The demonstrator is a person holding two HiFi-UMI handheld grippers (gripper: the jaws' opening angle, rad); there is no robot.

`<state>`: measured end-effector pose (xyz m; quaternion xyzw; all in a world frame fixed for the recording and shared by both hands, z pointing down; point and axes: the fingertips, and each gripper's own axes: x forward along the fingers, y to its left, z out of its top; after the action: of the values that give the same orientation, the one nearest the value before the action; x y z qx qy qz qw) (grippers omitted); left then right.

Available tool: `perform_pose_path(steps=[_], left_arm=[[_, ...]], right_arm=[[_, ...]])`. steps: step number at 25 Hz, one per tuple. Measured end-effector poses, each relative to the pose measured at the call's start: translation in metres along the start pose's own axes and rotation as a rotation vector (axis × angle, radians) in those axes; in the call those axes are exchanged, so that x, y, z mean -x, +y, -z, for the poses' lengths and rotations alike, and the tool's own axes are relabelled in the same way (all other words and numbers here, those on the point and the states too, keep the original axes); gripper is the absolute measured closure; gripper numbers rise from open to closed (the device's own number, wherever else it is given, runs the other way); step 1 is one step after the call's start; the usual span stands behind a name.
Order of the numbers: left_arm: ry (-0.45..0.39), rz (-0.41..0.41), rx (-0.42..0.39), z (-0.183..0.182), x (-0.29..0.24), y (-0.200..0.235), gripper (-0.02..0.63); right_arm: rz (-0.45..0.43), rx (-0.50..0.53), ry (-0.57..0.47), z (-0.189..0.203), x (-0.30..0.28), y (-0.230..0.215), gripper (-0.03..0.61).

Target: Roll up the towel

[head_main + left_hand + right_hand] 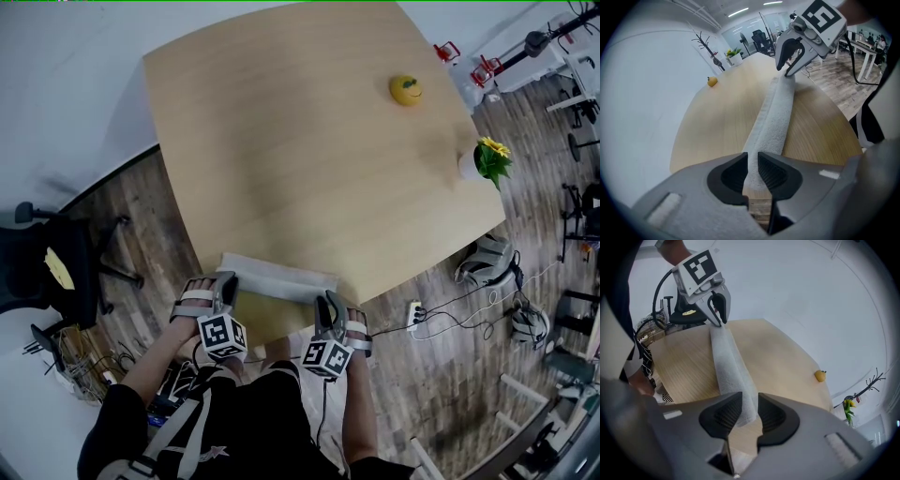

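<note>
Your left gripper (751, 165) is clenched on one end of the towel (281, 277), and your right gripper (749, 405) is clenched on the other. The towel is a narrow folded strip stretched between them, lying along the table's (300, 141) near edge.

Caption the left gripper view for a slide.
Left gripper and right gripper grip opposite ends of a folded white towel on the wooden table.

Pale grey towel (281, 278), light wood-grain table (309, 141), yellow fruit (406, 90), brown plank floor (450, 375), black chair (82, 281).
</note>
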<state>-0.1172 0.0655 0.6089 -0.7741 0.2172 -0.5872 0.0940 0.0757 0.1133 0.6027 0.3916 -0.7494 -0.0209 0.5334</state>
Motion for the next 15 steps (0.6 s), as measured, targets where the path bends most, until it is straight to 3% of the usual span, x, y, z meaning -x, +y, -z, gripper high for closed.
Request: perform_pose_path(steps=[4, 15], left_arm=[[-0.029, 0.018, 0.039, 0.000, 0.011, -0.009, 0.522], [-0.024, 0.008, -0.021, 0.009, 0.012, -0.040, 0.515]], right_arm=[[0.015, 0.003, -0.005, 0.001, 0.010, 0.006, 0.463], [0.005, 0.016, 0.001, 0.007, 0.019, 0.041, 0.454]])
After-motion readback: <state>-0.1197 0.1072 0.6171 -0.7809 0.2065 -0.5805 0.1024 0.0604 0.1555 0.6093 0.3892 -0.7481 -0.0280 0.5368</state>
